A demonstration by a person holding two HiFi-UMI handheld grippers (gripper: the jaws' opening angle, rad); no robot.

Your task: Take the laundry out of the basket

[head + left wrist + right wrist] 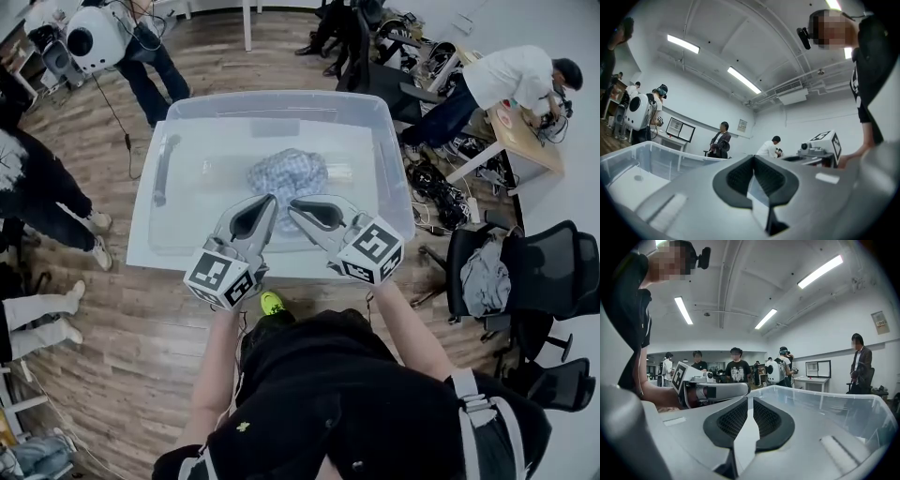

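A clear plastic basket [281,97] stands on the wooden floor in front of me. A crumpled blue-and-white checked cloth [289,176] lies in its middle. My left gripper [272,199] and right gripper [292,202] hover side by side over the basket's near part, tips pointing at the cloth's near edge from just short of it. Both are shut with nothing between the pads. In the left gripper view the left gripper [753,159] rises above the basket wall [651,154]. In the right gripper view the right gripper [750,401] does the same beside the basket rim [825,401].
Several people stand around the room. A white robot [94,37] is at the back left, a desk [525,141] and a black office chair [525,272] with cloth on it at the right. A grey handle [163,169] runs along the basket's left side.
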